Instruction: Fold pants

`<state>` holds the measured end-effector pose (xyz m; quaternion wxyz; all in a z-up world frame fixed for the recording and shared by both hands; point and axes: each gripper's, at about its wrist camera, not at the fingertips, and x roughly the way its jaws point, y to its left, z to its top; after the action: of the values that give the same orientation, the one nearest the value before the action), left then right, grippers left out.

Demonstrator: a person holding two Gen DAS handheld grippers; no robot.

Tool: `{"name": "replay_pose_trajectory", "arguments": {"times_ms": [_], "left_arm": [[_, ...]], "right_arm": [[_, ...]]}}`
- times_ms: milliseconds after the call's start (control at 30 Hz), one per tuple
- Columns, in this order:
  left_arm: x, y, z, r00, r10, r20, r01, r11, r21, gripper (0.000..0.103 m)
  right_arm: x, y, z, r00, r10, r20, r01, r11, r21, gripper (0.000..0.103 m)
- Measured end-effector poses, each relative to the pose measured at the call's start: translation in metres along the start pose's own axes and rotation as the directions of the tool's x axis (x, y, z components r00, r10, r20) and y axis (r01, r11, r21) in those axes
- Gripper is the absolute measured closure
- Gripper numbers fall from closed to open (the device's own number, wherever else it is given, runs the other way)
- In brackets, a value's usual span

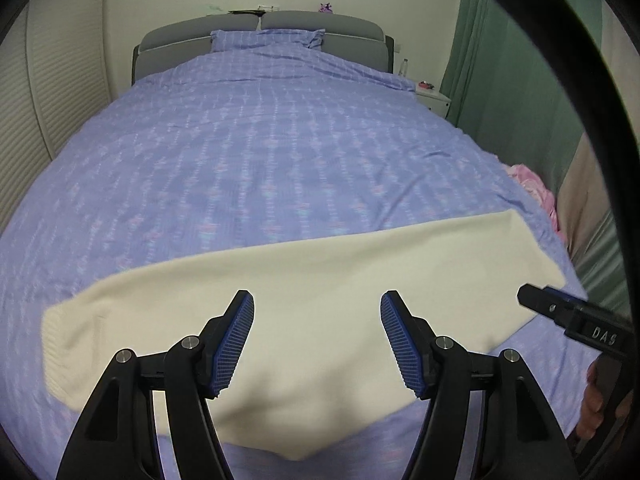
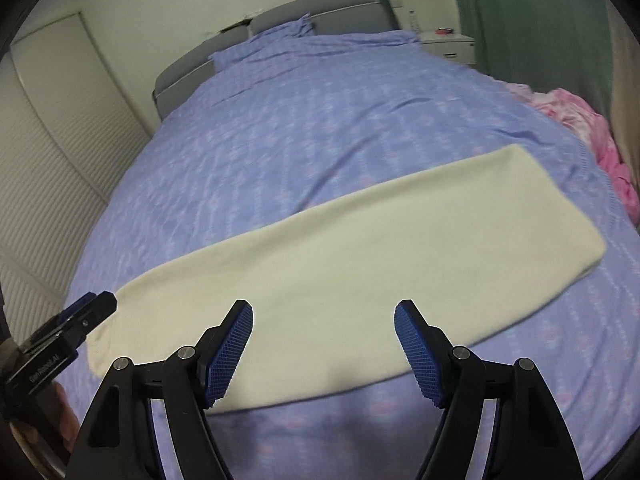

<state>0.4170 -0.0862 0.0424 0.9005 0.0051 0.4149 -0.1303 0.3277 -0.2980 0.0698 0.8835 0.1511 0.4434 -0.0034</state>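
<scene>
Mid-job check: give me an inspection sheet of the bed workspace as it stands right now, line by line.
Surface: bed with a purple patterned cover, lightly wrinkled.
Job's things: cream pants, lying as a long flat strip across the near end of the bed, ribbed cuff at the left end.
Clutter: pink fabric bunched at the bed's right edge.
Grippers: left gripper open, nothing between the pads; right gripper open, also empty; both above the pants.
Cables: black curved band crossing the left wrist view; kind unclear.
Surroundings: grey headboard, white nightstand, green curtain, slatted wardrobe doors.
</scene>
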Motion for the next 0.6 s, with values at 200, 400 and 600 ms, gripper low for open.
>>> {"name": "replay_pose_trajectory", "arguments": {"times_ms": [200,400,600], "left_arm": [[0.007,0.068,-0.002,1.0,-0.004,-0.006,0.004,0.999,0.049,0.038],[0.034,0.111,0.015,0.996,-0.082,-0.03,0.086,0.98,0.177,0.038],[0.089,0.125,0.043,0.968,-0.208,-0.14,0.242,0.92,0.308,0.038]], "right_arm": [[0.027,0.071,-0.007,1.0,0.001,-0.017,-0.002,0.999,-0.041,0.029],[0.057,0.124,-0.006,0.999,-0.027,-0.018,0.026,0.999,-0.047,0.029],[0.092,0.147,-0.003,0.998,-0.057,-0.034,0.058,0.998,0.007,0.029]]}}
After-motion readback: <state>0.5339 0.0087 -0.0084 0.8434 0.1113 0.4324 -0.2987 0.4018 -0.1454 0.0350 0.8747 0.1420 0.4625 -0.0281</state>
